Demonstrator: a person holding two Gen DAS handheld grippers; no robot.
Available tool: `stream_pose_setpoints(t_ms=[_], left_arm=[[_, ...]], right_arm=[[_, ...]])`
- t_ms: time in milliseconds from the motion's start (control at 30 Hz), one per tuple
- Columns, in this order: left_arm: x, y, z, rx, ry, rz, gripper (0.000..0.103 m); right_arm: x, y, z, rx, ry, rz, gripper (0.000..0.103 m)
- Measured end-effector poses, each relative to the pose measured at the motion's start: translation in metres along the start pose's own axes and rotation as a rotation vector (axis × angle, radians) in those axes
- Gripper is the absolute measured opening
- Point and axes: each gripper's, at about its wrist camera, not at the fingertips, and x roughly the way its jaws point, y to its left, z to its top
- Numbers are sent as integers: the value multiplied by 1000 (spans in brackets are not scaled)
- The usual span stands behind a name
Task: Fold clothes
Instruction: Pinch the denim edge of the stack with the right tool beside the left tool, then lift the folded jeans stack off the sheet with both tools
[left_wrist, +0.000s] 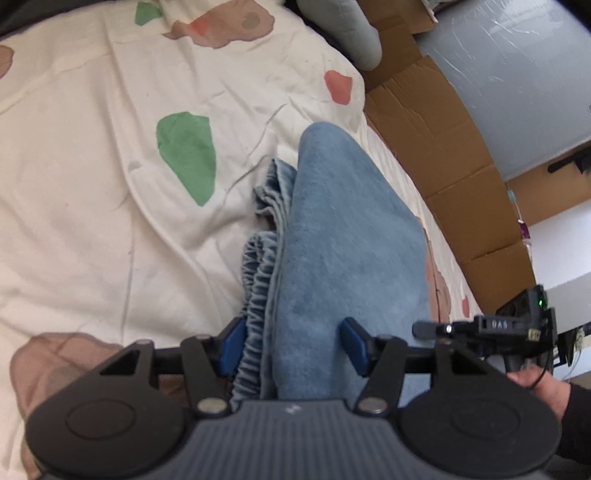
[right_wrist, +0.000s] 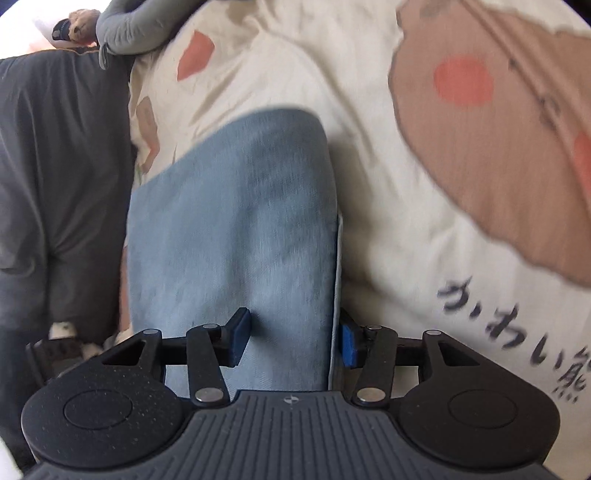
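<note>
A light blue garment (left_wrist: 343, 240) with a gathered elastic waistband (left_wrist: 255, 306) lies folded lengthwise on a cream bed cover (left_wrist: 92, 184). My left gripper (left_wrist: 293, 345) is shut on its near end. One blue pad presses the waistband ruffles and the other presses into the top of the fabric. In the right wrist view the same blue garment (right_wrist: 236, 221) runs forward from my right gripper (right_wrist: 293, 338), which is shut on it with one pad at its right edge. This view is blurred. A hand (left_wrist: 535, 384) in a dark sleeve holds a black device at the right edge of the left wrist view.
The bed cover is printed with green (left_wrist: 188, 155), pink and brown patches and dark lettering (right_wrist: 517, 317). Flattened cardboard (left_wrist: 454, 155) lines the bed's right side. A grey garment (right_wrist: 129, 29) lies at the far end. Dark grey cloth (right_wrist: 55, 184) lies left of the blue garment.
</note>
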Motion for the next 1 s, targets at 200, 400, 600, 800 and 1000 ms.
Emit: stream_pose_setpoints(t_ms=[200, 400, 600, 800, 1000], left_arm=[[2, 1, 0, -7, 0, -14, 59], [1, 1, 0, -17, -1, -26, 56], [3, -1, -4, -41, -8, -56, 54], [17, -18, -13, -24, 8, -93, 53], [37, -36, -18, -23, 35, -136, 51]], right_arm=[[1, 3, -4, -17, 11, 14, 40], [-16, 22, 1, -80, 36, 2, 18], [-30, 44, 9, -136, 73, -39, 18], [-52, 43, 18, -174, 92, -84, 18], [-74, 22, 23, -165, 97, -143, 18]])
